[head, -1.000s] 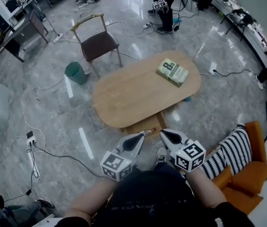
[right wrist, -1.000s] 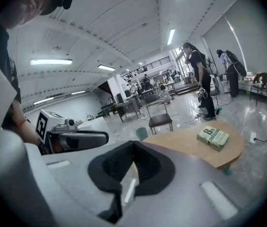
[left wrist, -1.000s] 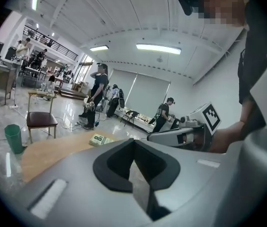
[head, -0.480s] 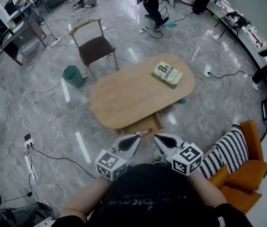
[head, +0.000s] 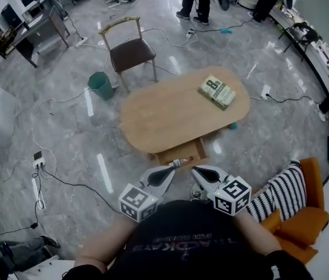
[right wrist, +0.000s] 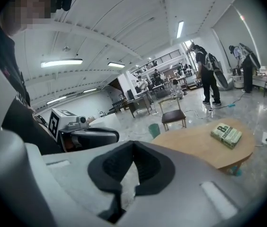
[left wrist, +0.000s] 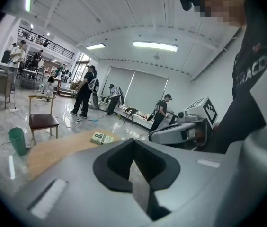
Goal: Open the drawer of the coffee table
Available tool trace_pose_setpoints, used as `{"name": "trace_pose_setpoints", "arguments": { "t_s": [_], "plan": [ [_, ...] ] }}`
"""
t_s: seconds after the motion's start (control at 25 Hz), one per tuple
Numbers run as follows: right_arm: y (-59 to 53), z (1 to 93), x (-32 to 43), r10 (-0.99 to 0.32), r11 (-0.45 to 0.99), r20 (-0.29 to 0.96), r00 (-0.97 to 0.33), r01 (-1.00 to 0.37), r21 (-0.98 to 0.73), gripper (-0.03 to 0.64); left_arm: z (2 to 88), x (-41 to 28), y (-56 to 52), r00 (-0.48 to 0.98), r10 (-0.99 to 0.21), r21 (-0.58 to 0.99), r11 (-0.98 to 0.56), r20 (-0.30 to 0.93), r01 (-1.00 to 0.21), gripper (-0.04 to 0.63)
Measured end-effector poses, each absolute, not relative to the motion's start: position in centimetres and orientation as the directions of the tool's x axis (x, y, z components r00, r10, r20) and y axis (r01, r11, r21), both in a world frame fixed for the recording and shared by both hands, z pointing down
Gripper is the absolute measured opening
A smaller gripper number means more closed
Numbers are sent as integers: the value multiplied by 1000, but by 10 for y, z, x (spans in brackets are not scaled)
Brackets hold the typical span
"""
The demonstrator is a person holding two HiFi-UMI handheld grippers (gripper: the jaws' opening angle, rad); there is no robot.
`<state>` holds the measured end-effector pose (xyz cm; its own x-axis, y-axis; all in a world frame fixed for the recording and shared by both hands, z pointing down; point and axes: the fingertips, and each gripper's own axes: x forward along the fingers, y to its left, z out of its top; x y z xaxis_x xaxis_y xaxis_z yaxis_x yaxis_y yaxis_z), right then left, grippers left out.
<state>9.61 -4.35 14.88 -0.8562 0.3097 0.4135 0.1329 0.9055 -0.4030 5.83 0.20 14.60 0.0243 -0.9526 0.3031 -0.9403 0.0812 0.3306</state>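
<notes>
Wooden drawer (head: pixel 179 154) of the oval light-wood coffee table (head: pixel 170 118) looks already pulled out, little left; left gripper (head: pixel 172 168) and right gripper (head: pixel 194 170) hang clear, jaws together, empty

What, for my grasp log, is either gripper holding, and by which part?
Nothing: the left gripper and the right gripper are both shut on empty air.

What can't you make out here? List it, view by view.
- Drawer interior: head view, partly under the tabletop; the item at its front is too small to identify.
- Drawer: gripper views, blocked by the left gripper and right gripper bodies.
- Book print: too small in every view.
</notes>
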Motion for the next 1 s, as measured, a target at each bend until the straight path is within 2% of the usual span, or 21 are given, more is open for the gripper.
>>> {"name": "trace_pose_setpoints", "arguments": {
  "t_s": [0.16,0.56,1.0],
  "plan": [
    [-40,150,91,329,898,411,-850,147,-414,2,142,52,5,-6,-948,363,128,317,-923,3],
    [-38,156,95,352,894,422,-836,167,-416,2,155,64,-2,43,-945,379,87,323,-921,3],
    [-32,158,96,363,893,424,-830,180,-411,2,152,66,1,34,-945,368,93,325,-925,3]
  ]
}}
